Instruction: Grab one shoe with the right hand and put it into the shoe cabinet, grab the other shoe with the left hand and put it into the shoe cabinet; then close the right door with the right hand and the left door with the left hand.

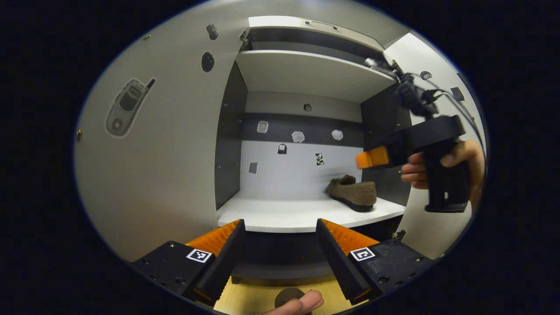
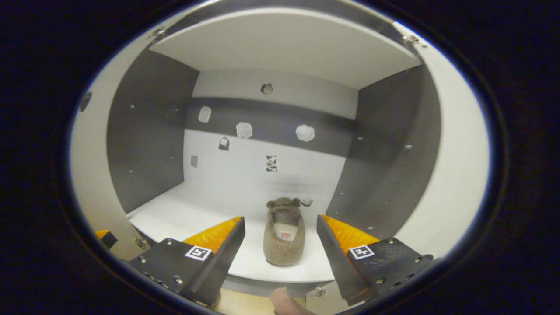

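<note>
A shoe [image 2: 284, 232] sits on the lower shelf [image 2: 183, 214] inside the shoe cabinet [image 1: 227, 144], toward the shelf's right end near the right side wall, toe pointing at the back panel. An upper shelf [image 1: 306, 72] spans above it. Both doors stand open, the left door [image 1: 166, 144] and right door [image 2: 455, 175] flanking the opening.

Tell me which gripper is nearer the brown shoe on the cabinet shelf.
Right. The right gripper hangs open just in front of the brown shoe, straddling it. The left gripper waits open outside the cabinet, farther back.
</note>
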`<state>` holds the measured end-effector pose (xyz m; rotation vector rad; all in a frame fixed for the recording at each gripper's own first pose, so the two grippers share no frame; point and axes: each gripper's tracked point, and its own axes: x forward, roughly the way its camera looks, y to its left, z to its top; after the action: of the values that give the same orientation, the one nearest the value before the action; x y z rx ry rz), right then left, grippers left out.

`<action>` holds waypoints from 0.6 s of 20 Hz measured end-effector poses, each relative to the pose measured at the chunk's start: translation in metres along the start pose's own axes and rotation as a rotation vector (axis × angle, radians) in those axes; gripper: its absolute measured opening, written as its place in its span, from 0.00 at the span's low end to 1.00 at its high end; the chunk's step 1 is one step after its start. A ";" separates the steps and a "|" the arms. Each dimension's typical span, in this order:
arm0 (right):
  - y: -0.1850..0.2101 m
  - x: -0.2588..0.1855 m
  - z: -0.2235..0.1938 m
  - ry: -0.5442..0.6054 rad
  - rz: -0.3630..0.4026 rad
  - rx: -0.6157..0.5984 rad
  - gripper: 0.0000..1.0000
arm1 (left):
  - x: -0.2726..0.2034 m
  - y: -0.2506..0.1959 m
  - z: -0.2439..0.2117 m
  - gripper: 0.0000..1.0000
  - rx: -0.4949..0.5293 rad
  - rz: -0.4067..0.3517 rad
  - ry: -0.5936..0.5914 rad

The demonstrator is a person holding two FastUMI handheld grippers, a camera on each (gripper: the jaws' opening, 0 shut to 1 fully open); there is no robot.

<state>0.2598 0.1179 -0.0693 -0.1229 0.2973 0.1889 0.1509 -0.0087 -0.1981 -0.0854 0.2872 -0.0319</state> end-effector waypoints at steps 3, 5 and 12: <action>-0.007 -0.061 -0.007 -0.066 -0.020 0.065 0.99 | -0.002 0.003 -0.009 0.99 -0.014 0.029 0.030; -0.004 -0.093 -0.015 -0.134 0.005 0.101 0.98 | -0.009 0.001 -0.022 0.99 -0.031 0.060 0.065; -0.003 -0.149 -0.085 -0.257 0.017 0.179 0.98 | -0.034 0.006 -0.068 0.97 0.042 0.065 0.050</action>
<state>0.0966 0.0778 -0.1050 0.0816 0.0588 0.1922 0.0989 -0.0064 -0.2545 -0.0334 0.3391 0.0246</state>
